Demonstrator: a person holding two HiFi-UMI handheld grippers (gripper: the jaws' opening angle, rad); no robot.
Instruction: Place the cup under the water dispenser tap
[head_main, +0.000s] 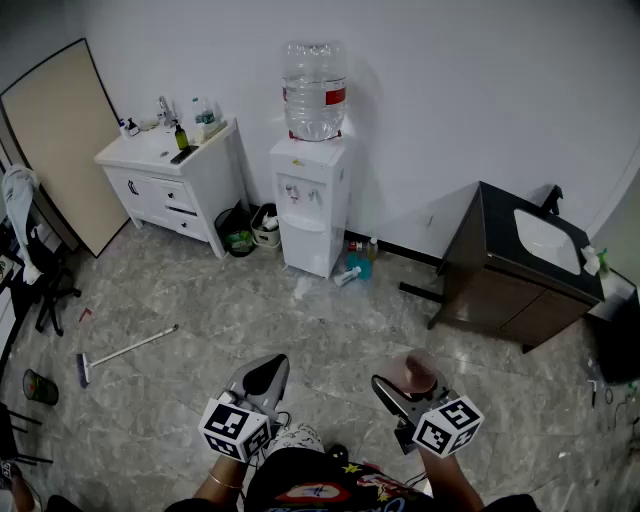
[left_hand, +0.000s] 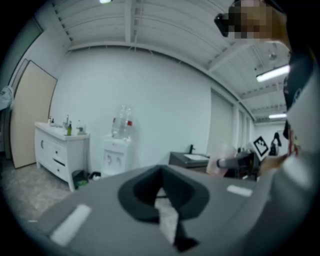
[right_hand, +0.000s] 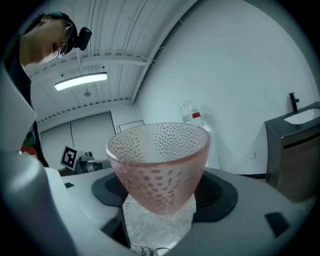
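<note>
Pink dimpled translucent cup (right_hand: 157, 165) sits upright, clamped in the right gripper's (head_main: 405, 388) jaws; the left gripper's (head_main: 262, 378) jaws rest together, empty. Ahead, well across the grey marbled floor (head_main: 200, 300), stands the white water dispenser (head_main: 310, 215), taps (head_main: 303, 192) facing us.

No legible text, label or number

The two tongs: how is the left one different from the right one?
The right tongs hold a pink dotted cup; the left tongs hold nothing. The right tongs stand wide around it; the left tongs are closed together. Both carry a marker cube.
</note>
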